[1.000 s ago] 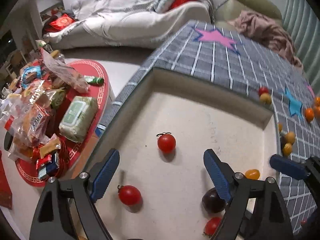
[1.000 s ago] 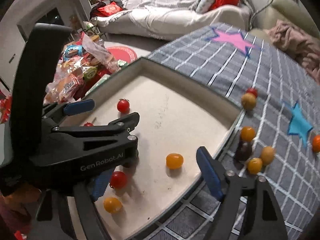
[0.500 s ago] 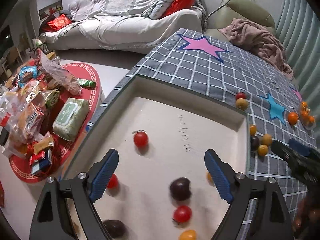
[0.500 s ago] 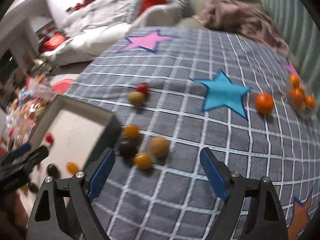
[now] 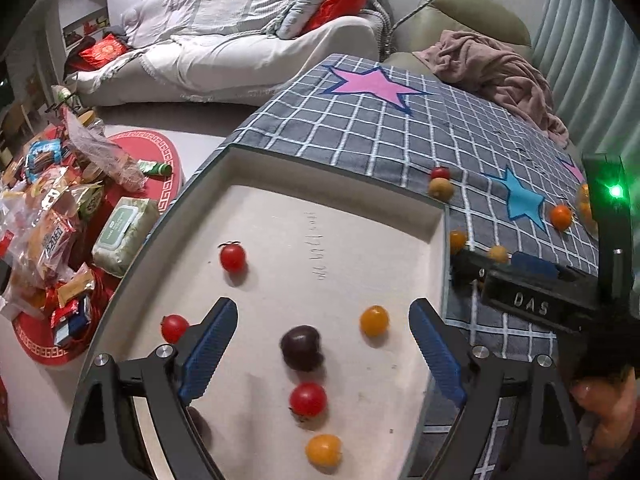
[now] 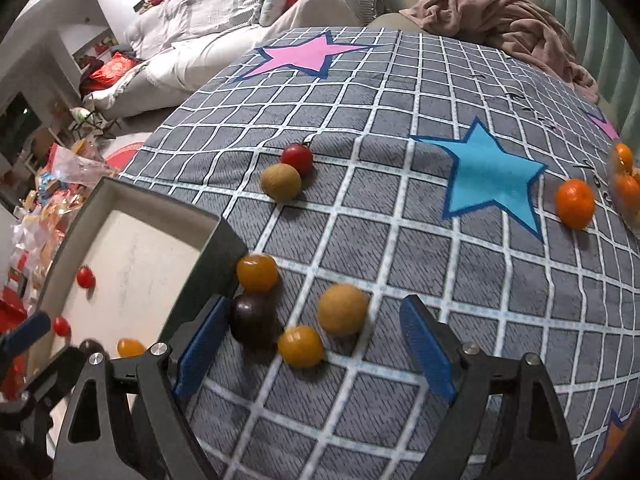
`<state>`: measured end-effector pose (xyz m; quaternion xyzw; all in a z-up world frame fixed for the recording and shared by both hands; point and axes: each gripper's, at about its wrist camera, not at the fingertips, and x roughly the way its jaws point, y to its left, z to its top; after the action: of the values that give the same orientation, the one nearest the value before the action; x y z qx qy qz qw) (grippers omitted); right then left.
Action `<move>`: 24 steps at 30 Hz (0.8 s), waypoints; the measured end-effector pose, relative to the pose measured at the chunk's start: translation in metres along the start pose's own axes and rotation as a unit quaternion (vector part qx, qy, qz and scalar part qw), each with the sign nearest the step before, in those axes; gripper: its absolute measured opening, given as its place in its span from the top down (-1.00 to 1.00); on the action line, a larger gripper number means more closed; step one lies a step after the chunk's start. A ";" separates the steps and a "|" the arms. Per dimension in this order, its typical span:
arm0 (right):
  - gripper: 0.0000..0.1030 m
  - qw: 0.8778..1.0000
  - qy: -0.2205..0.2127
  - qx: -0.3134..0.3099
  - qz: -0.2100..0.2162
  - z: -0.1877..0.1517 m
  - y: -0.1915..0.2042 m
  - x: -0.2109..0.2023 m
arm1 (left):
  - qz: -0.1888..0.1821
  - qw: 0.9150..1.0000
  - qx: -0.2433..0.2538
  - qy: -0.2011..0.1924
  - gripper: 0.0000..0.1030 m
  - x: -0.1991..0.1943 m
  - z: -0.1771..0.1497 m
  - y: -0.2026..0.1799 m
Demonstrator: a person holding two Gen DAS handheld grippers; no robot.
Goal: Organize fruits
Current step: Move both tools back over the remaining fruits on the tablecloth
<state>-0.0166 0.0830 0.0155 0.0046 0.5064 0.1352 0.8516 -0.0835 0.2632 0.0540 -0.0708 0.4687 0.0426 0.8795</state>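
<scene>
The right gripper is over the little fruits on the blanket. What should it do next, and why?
Probably lower the right gripper a bit and close on the yellow tomato. Its fingers are open and empty, and that tomato lies on the checked blanket between them, nearest of the cluster beside the tray. The dark fruit touches it, so go gently.

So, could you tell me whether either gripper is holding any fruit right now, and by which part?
Nothing is held. The left gripper hangs open above the tray, and the right gripper is open over loose fruit on the cloth.
</scene>
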 end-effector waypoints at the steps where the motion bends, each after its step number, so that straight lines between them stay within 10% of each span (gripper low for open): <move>1: -0.73 1.000 -0.002 0.001 0.000 -0.002 -0.003 -0.004 | -0.002 1.000 0.002 -0.002 -0.72 -0.002 0.000 -0.004; 12: -0.73 0.998 0.011 0.042 -0.054 -0.038 -0.064 -0.030 | -0.027 0.999 0.035 -0.013 -0.72 -0.015 -0.007 -0.041; 24: -0.73 0.999 -0.011 0.048 0.004 -0.024 -0.072 -0.034 | -0.042 0.994 0.100 0.003 -0.72 -0.011 -0.039 -0.098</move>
<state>-0.0363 0.0023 0.0232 0.0492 0.5032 0.1144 0.8552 -0.1078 0.1603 0.0501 -0.0020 0.4695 -0.0416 0.8819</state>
